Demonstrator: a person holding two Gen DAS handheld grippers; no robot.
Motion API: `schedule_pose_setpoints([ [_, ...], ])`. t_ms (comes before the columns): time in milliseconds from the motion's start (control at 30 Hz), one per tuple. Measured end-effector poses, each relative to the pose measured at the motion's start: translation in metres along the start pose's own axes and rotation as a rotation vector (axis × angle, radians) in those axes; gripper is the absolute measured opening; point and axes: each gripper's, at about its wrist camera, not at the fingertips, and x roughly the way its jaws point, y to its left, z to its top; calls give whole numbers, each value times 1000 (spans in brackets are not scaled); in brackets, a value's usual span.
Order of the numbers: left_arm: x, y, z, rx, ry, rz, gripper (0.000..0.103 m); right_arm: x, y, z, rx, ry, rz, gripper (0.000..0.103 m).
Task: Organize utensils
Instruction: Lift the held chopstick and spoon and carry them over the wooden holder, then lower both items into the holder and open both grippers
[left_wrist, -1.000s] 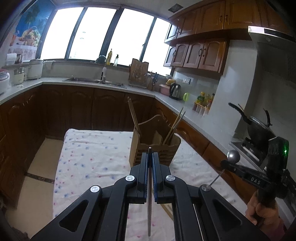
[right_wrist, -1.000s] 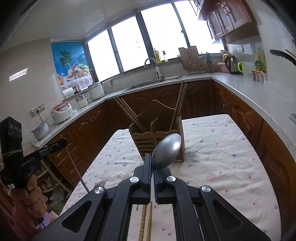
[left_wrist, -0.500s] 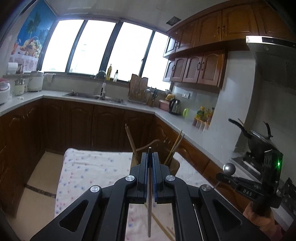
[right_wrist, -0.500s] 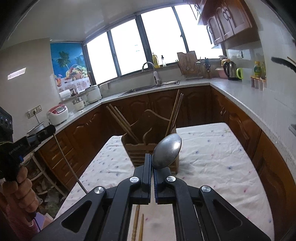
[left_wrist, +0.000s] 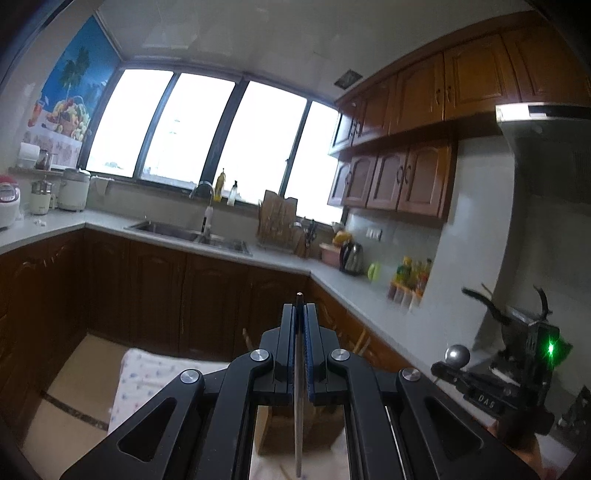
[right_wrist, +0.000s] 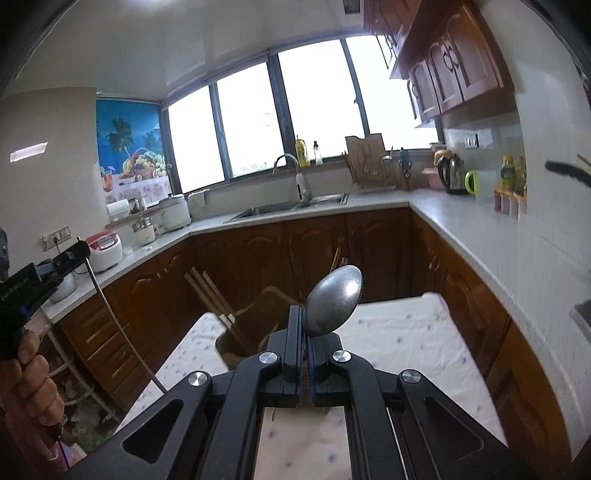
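My left gripper (left_wrist: 300, 308) is shut on a thin metal utensil handle (left_wrist: 298, 413) that hangs down between its fingers; earlier frames showed fork tines at its low end. It also shows in the right wrist view (right_wrist: 70, 256) at far left. My right gripper (right_wrist: 304, 314) is shut on a steel spoon (right_wrist: 334, 301), bowl up; its bowl shows in the left wrist view (left_wrist: 457, 355). The wooden utensil caddy (right_wrist: 245, 325) with chopsticks (right_wrist: 208, 291) stands on the table, below and ahead of both grippers, mostly hidden in the left wrist view (left_wrist: 325, 432).
The table has a white flowered cloth (right_wrist: 399, 339). Dark wood cabinets and a grey counter (right_wrist: 461, 236) wrap around it, with a sink (right_wrist: 291, 206), a kettle (right_wrist: 453, 174) and rice cookers (right_wrist: 105, 251). A black pan (left_wrist: 491, 314) sits on the stove at right.
Both grippers have risen and tilted upward, still holding their utensils. The caddy and table have dropped lower in both views.
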Motion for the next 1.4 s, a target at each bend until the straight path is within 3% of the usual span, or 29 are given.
schedule_pose_setpoints([
  [300, 44, -8, -1, 2, -111, 29, 3, 34, -7, 28, -8, -24, -18, 2],
  [767, 133, -6, -46, -34, -89, 80, 3, 77, -12, 16, -36, -1, -38, 2],
  [1000, 151, -2, -62, -47, -62, 121, 3, 101, -14, -1, -19, 47, -26, 2],
  [1200, 161, 3, -74, -60, 8, 134, 3, 119, -14, -17, -24, 119, -24, 2],
  [1400, 167, 5, -66, -61, 68, 130, 3, 132, -16, -30, -19, 179, -17, 2],
])
